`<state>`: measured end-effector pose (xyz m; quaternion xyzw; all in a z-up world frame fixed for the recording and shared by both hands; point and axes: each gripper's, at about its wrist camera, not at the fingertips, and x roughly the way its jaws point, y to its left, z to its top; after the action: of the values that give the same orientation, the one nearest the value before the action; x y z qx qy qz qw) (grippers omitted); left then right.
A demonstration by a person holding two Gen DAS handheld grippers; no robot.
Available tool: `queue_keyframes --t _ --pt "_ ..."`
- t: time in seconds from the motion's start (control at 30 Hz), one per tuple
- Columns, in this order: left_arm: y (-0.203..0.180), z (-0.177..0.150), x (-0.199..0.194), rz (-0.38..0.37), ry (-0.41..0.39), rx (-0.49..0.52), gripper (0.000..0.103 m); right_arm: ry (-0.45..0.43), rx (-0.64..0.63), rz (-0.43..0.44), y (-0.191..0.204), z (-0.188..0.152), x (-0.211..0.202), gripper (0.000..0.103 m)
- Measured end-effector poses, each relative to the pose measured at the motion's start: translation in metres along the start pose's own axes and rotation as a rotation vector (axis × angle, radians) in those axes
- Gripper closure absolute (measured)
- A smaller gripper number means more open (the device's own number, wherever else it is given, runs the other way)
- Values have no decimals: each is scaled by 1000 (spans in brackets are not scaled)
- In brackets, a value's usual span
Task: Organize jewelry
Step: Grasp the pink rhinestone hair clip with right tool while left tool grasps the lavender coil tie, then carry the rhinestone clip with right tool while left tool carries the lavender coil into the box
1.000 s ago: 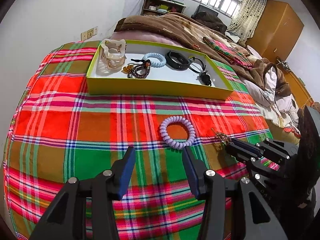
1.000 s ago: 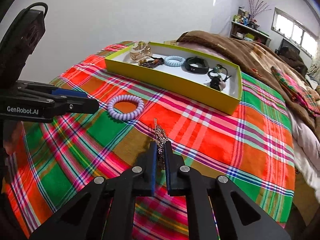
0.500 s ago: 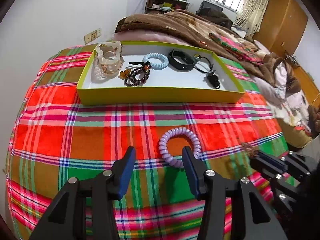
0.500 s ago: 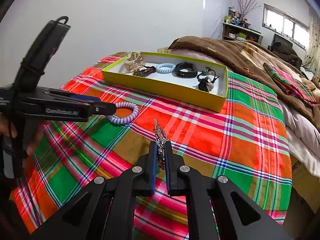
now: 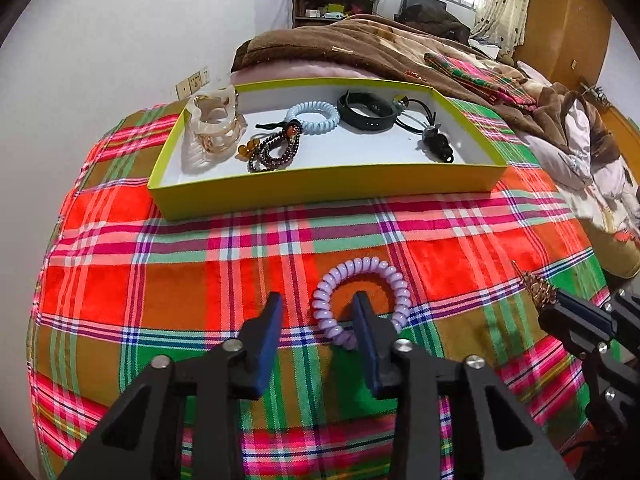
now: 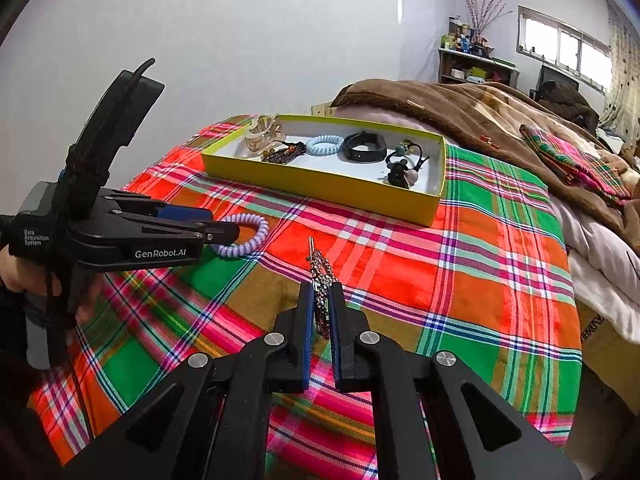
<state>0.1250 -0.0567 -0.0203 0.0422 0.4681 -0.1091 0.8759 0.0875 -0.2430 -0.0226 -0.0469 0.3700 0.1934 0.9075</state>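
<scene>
My left gripper (image 5: 316, 312) is spread wide, low over the plaid cloth (image 5: 160, 280), its right finger poking inside the purple coil hair tie (image 5: 362, 300) and its left finger outside, so closing should pinch the ring's near-left side. The tie lies on the cloth, near of the yellow tray (image 5: 320, 190), not yet lifted. My right gripper (image 6: 320, 300) is pinching the sparkly hair clip (image 6: 320, 276), held above the cloth so it can go to the tray at the far side. The tray already holds a claw clip (image 5: 214, 128), beaded bracelets (image 5: 272, 150), a blue coil tie (image 5: 314, 116), a black band (image 5: 366, 112) and black elastics (image 5: 436, 140), leaving free floor near the front.
</scene>
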Motion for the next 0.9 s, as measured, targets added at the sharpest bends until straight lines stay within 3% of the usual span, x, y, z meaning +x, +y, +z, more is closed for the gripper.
queue_keyframes --t 0.1,0.27,0.9 --pt "-1 0 -1 -9 -1 9 84 -1 4 2 -1 0 0 96" --pt "-3 0 -2 -27 -7 12 91 0 7 0 -2 0 0 96" --pt "2 6 -16 -62 -47 -10 93 -5 14 -6 -3 3 -1 96"
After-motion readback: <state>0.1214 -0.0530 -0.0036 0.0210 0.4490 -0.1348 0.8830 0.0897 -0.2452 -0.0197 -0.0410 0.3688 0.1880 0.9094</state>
